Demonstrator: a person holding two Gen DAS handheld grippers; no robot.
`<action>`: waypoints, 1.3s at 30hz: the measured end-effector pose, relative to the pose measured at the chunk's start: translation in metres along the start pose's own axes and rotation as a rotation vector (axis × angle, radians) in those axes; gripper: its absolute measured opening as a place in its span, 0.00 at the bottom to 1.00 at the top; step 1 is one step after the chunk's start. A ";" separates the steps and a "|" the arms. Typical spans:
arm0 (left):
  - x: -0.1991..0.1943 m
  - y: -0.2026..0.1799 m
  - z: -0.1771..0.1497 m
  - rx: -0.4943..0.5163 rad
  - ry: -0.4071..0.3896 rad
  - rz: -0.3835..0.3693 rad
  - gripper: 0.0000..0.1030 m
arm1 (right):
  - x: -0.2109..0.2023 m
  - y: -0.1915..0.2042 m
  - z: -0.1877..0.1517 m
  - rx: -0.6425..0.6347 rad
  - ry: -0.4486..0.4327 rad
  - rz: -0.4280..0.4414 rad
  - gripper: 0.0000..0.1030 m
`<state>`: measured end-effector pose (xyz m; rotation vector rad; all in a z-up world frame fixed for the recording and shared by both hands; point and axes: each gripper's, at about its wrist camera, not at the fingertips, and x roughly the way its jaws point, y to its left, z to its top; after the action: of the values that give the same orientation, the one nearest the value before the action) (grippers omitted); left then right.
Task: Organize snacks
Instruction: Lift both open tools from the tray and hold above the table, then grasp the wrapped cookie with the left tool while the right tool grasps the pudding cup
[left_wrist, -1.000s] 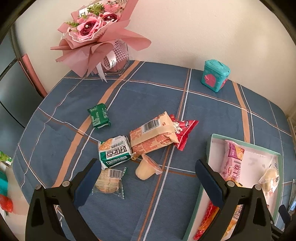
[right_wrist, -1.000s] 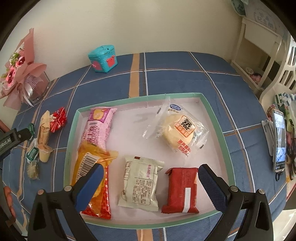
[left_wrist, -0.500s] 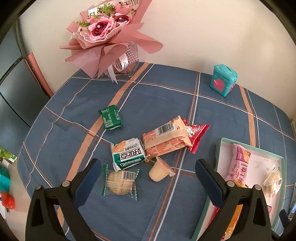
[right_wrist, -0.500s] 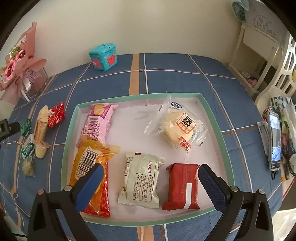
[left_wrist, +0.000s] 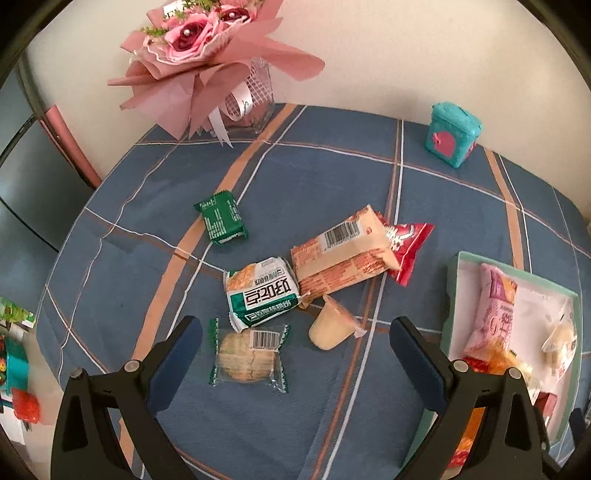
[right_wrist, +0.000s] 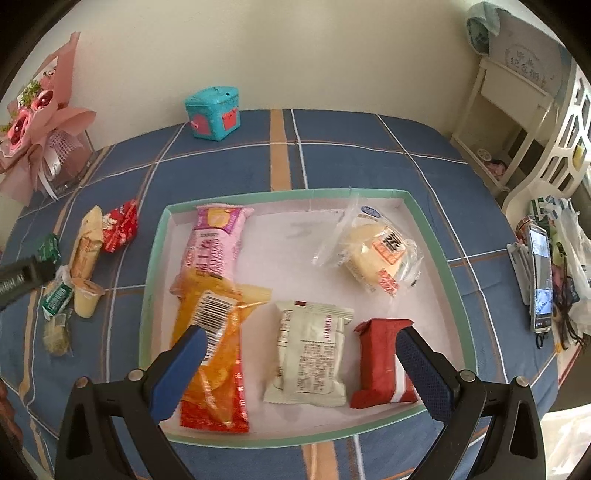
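Loose snacks lie on the blue plaid tablecloth in the left wrist view: a clear-wrapped round biscuit (left_wrist: 248, 355), a green-white cracker pack (left_wrist: 263, 291), a yellow jelly cup (left_wrist: 330, 326), an orange barcode pack (left_wrist: 342, 254), a red packet (left_wrist: 408, 240) and a small green packet (left_wrist: 221, 218). My left gripper (left_wrist: 295, 360) hovers open just above the biscuit and cup. The green-rimmed white tray (right_wrist: 432, 236) holds a pink pack (right_wrist: 216, 240), an orange bag (right_wrist: 218, 354), a white pack (right_wrist: 308, 354), a red pack (right_wrist: 384, 363) and a wrapped bun (right_wrist: 376, 254). My right gripper (right_wrist: 299, 367) is open over the tray's near side.
A pink flower bouquet (left_wrist: 207, 55) in a clear vase stands at the back left by the wall. A teal box (left_wrist: 452, 134) sits at the back. A phone (right_wrist: 540, 277) and bags lie at the table's right edge. White furniture (right_wrist: 517, 110) stands beyond.
The left gripper has shifted left and lowered toward the loose snacks, so the tray has slid toward the right edge of its view. The right gripper has crept slightly closer over the tray.
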<state>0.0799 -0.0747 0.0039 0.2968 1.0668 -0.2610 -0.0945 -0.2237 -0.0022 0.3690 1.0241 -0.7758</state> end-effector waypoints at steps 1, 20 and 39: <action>0.002 0.002 -0.001 0.007 0.007 -0.002 0.98 | 0.000 0.004 0.000 -0.006 0.001 -0.002 1.00; 0.027 0.120 0.001 -0.100 0.042 -0.058 0.98 | -0.010 0.102 -0.001 -0.021 0.032 0.256 1.00; 0.071 0.140 0.001 -0.173 0.161 -0.110 0.98 | 0.043 0.184 0.002 -0.306 0.066 0.290 0.92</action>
<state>0.1621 0.0507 -0.0433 0.1043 1.2582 -0.2445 0.0527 -0.1165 -0.0524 0.2719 1.1027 -0.3421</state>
